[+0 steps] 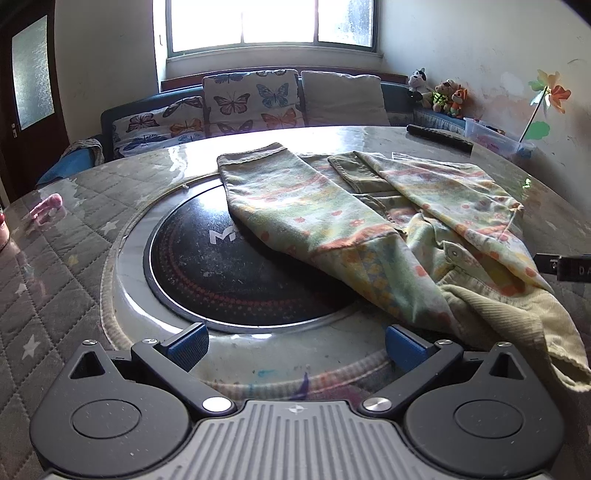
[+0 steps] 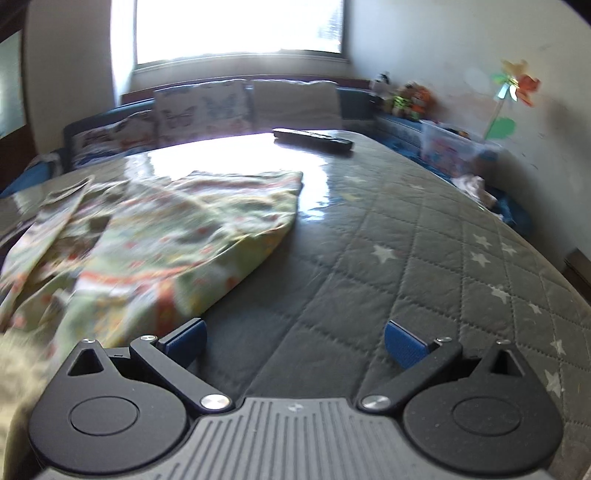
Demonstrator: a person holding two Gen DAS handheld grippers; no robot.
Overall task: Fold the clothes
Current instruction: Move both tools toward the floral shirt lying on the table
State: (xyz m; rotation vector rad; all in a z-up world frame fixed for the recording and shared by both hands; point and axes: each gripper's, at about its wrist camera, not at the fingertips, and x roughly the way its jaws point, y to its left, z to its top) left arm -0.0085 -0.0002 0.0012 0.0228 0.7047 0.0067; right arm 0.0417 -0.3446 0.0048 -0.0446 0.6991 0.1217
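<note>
The pale green trousers with orange and yellow flower patterns (image 1: 332, 221) lie spread in a loose heap on the round worktop (image 1: 55, 258). One leg stretches over the black round hot plate (image 1: 229, 273) set in the middle of the worktop. A ribbed yellow-green waistband part (image 1: 517, 317) hangs toward you at the near edge.

Your left hand-held gripper (image 1: 295, 345) sits low and points across the worktop toward the window. Its two blue fingertips (image 1: 186, 345) are wide apart and hold nothing. The trousers lie just ahead of it and to its right, not touching it.

Your right hand-held gripper (image 2: 295, 343) also sits low and points the same way. Its blue fingertips (image 2: 402, 349) are wide apart and hold nothing too. In the right wrist view the trousers (image 2: 155, 236) are blurry; they lie to the left, and their edge comes right up beside the left fingertip. You cannot tell if they touch.

The worktop has a grey quilted cover with white stars (image 2: 443, 266) under a shiny clear top. A black remote control (image 2: 312, 139) lies at the far side. Behind the worktop is a blue sofa with butterfly cushions (image 1: 243, 99), small stuffed toys (image 1: 439, 94), a paper pinwheel (image 1: 546, 92) and a bright window (image 1: 269, 26).
</note>
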